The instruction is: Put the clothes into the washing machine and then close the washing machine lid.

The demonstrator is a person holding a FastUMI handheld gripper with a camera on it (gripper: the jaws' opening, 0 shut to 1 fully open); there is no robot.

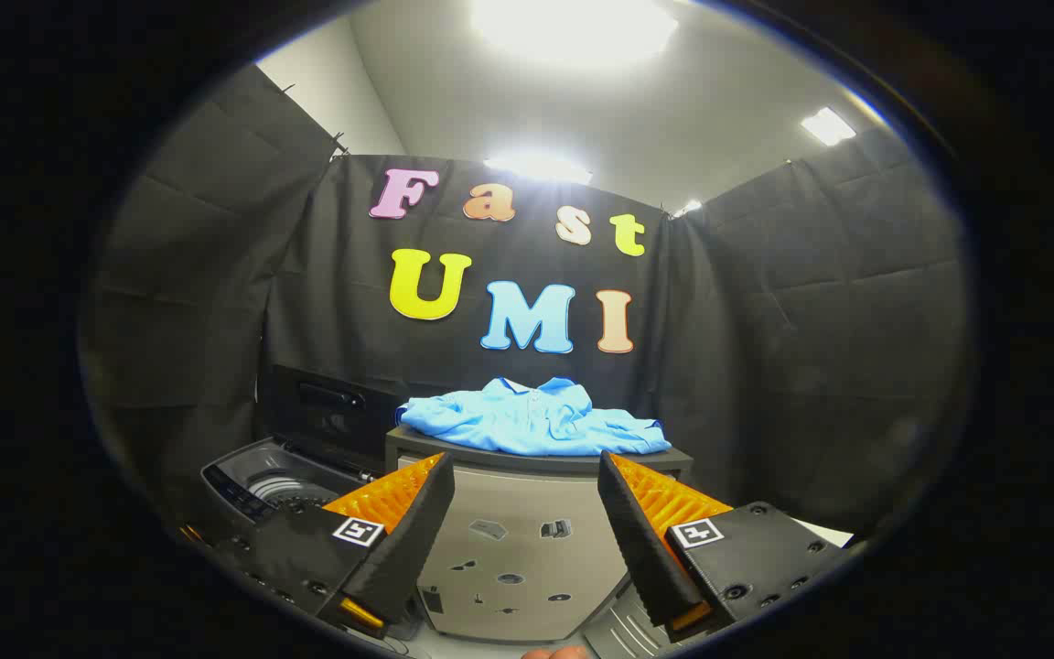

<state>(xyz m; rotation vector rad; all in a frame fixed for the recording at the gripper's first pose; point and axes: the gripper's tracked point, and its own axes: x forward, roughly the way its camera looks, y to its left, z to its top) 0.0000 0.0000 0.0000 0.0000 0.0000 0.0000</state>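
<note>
The gripper [523, 476] is spread wide and holds nothing; its two fingers point toward a grey cabinet [527, 540] that stands in front of the black cloth wall. On top of this cabinet lies a light blue shirt [534, 423], crumpled and spread flat, beyond the fingertips and a little above them, so there is no contact yet. Beside the cabinet, on the side of the left finger and lower down, the washing machine [257, 480] stands with its lid [326, 407] raised upright behind the drum opening. The task seems to be at its beginning: the shirt is not yet grasped and the lid is not yet closed. Several things could go wrong from here. If the fingers close only on a thin fold at the edge, the cloth may slip out during the carry. Because the shirt is wide and loose, a hanging sleeve could catch on the cabinet edge or stay over the rim of the machine, and then the lid would not close fully. The drum is also lower than the cabinet top, so a careless swing may drop the shirt outside the opening.
</note>
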